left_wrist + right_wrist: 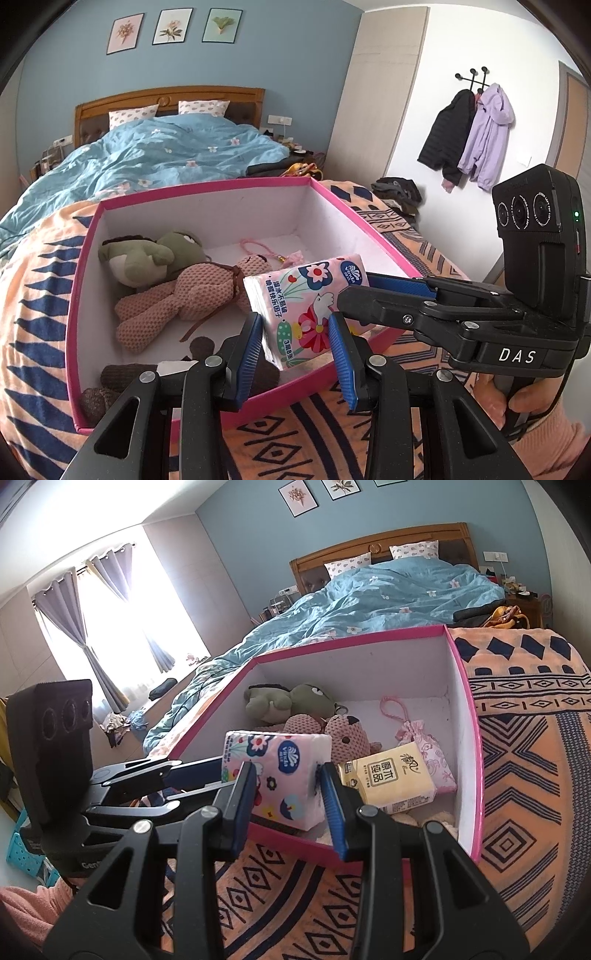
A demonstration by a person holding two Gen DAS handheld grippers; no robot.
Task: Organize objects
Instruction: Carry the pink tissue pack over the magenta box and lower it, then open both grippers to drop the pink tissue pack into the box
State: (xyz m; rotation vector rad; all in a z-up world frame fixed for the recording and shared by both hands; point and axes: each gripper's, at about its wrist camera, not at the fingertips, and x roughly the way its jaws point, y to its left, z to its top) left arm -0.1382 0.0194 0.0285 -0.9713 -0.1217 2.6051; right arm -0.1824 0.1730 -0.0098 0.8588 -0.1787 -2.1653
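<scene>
A pink flowered tissue pack (pixel 306 302) is held over the near edge of a pink-rimmed white box (pixel 207 184). My left gripper (pixel 295 332) is shut on the pack's lower end. My right gripper (pixel 288 782) is shut on the same pack (pixel 280 775) from the other side; it reaches in from the right in the left wrist view (pixel 373 288). Inside the box lie a green plush (pixel 155 254), a pink knitted plush (pixel 177 299), a pink drawstring pouch (pixel 424 749) and a yellow tissue pack (pixel 391 779).
The box stands on an orange patterned blanket (pixel 517 757) at the foot of a bed with a blue duvet (pixel 155 155). Dark brown plush items (pixel 118 380) lie in the box's near corner. Jackets (pixel 469 140) hang on the right wall.
</scene>
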